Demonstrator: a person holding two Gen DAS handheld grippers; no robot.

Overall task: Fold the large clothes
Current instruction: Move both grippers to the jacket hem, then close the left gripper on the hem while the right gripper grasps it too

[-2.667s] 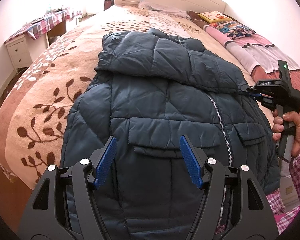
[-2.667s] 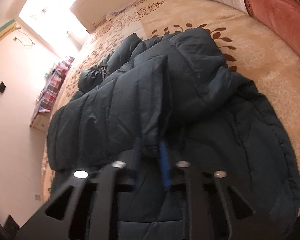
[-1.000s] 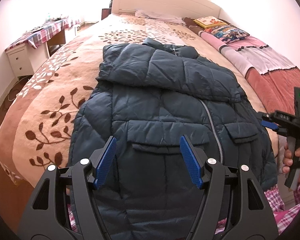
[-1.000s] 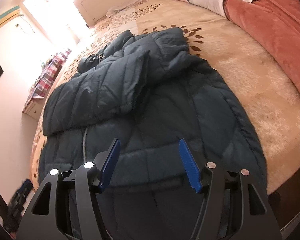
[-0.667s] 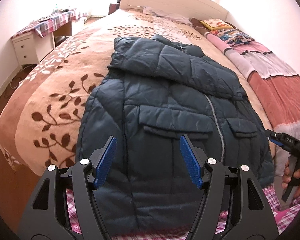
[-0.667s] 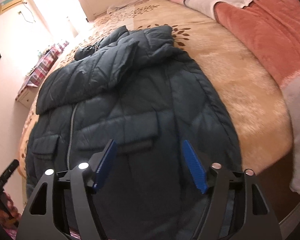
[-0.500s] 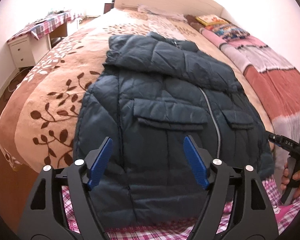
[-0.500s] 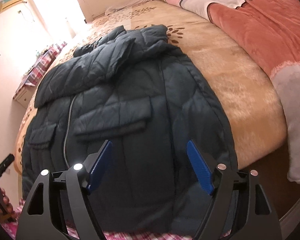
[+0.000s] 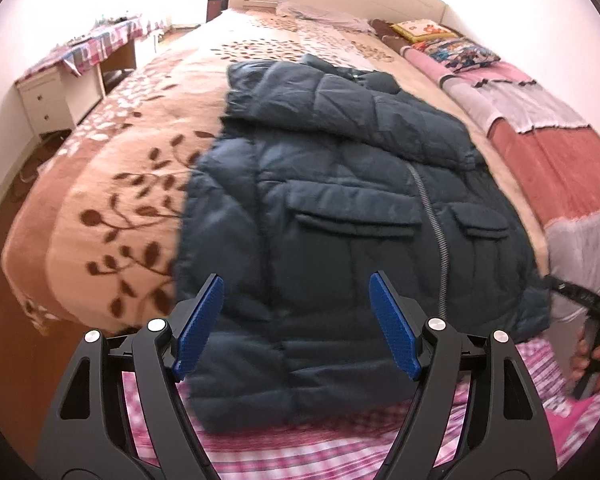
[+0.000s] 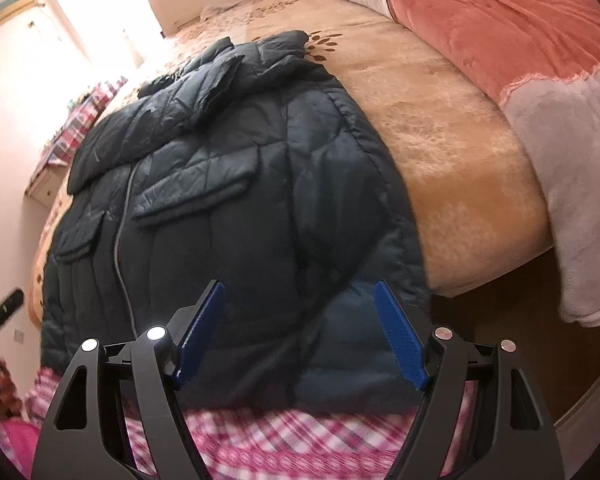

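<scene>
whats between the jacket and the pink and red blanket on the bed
Only bare tan bedspread lies between the dark jacket and the pink and red blanket; nothing rests on that strip. The right wrist view shows it best.

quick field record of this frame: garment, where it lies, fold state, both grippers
garment: dark blue puffer jacket, zipped, front up
surface: bed blanket with leaf print; hem at the near edge
fold state: sleeves laid across the chest; body not yet folded
left gripper: open, nothing between the fingers
right gripper: open, empty, over the hem
</scene>
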